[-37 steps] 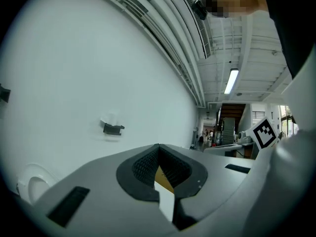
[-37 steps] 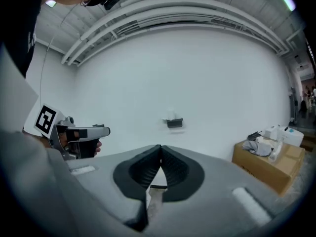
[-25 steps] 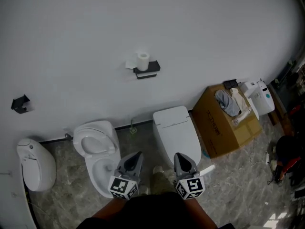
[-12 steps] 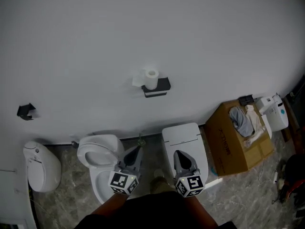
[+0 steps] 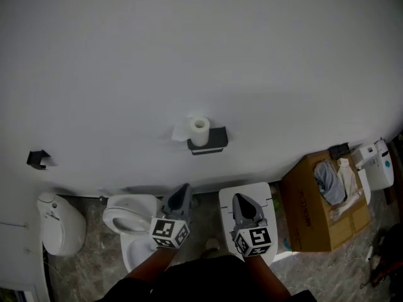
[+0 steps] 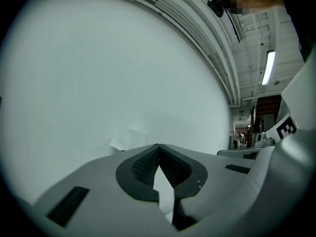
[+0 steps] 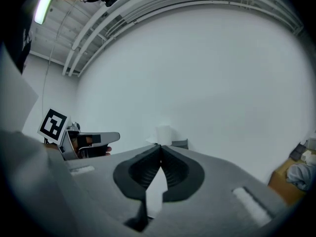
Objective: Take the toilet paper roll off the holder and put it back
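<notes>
A white toilet paper roll [image 5: 199, 131] stands upright on a black holder [image 5: 210, 141] fixed to the white wall, with a loose tail of paper hanging off its left side. My left gripper [image 5: 183, 192] and right gripper [image 5: 241, 200] are held side by side well below the holder, both pointing at the wall and apart from it. The fingertips of each are pressed together with nothing between them. In the right gripper view the roll [image 7: 163, 134] and holder [image 7: 180, 143] show just above the shut jaws of the right gripper [image 7: 160, 146]. In the left gripper view only the paper tail [image 6: 120, 142] peeks over the left gripper [image 6: 158, 146].
On the floor under the holder are an open toilet [image 5: 128, 221] at the left and a lidded toilet [image 5: 259, 197] at the right. A white urinal [image 5: 60, 224] sits far left. A cardboard box [image 5: 308, 218] with cloths and a white appliance [image 5: 377, 166] stand at the right. A small black fixture [image 5: 39, 158] hangs on the wall.
Both grippers have advanced together toward the wall, staying shut. The roll and holder now sit lower and more central in the head view, and the toilets have slid down under the grippers.
</notes>
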`<move>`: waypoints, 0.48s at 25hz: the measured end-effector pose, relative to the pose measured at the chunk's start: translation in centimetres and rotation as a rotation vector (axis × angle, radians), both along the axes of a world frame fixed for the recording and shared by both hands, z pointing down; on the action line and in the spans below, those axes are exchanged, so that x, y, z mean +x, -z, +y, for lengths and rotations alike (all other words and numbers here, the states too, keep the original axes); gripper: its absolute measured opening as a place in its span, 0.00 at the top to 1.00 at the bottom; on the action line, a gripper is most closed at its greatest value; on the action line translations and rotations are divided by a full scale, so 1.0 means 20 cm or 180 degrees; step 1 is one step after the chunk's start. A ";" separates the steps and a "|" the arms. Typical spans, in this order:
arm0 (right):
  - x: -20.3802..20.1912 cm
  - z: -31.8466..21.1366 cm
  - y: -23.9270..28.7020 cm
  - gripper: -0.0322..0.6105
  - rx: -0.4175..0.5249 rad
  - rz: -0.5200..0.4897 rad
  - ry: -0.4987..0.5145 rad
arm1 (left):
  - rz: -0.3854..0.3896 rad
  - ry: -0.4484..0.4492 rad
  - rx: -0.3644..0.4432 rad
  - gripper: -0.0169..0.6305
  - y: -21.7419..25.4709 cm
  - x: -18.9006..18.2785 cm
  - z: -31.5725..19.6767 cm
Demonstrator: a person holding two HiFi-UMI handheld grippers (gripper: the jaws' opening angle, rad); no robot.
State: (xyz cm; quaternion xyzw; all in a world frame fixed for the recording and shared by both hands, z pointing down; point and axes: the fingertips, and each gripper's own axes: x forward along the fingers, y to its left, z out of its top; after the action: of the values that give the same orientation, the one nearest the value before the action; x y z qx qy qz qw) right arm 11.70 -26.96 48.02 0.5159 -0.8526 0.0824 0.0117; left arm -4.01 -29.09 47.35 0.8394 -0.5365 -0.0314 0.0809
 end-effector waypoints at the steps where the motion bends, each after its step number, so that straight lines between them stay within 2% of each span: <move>1: 0.01 -0.06 0.00 0.95 0.0000 0.0006 0.0007 | -0.0016 0.0011 0.0006 0.96 0.00 0.01 -0.06; 5: 0.04 -0.22 -0.01 0.95 -0.0020 -0.0063 0.0115 | -0.0030 0.0033 -0.0055 0.95 0.00 0.06 -0.28; 6: 0.04 -0.26 0.00 0.95 0.0005 -0.0069 0.0145 | -0.0023 0.0030 -0.0074 0.88 0.00 0.07 -0.34; 7: 0.06 -0.29 0.01 0.95 0.0033 -0.0068 0.0162 | -0.0016 0.0030 -0.0083 0.77 0.00 0.08 -0.40; 8: 0.07 -0.32 0.02 0.95 0.0053 -0.0067 0.0169 | -0.0013 0.0038 -0.0083 0.71 0.00 0.10 -0.46; 10: 0.10 -0.37 0.01 0.95 0.0052 -0.0098 0.0183 | -0.0040 0.0077 -0.0069 0.61 0.00 0.11 -0.57; 12: 0.10 -0.41 -0.02 0.95 0.0001 -0.0162 0.0199 | -0.0082 0.0120 -0.0067 0.57 0.01 0.10 -0.67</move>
State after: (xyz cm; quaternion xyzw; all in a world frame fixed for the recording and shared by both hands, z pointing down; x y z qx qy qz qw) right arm 13.73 -35.25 48.50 0.4868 -0.8683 0.0949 -0.0076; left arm -2.02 -42.44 47.20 0.8286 -0.5535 -0.0165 0.0822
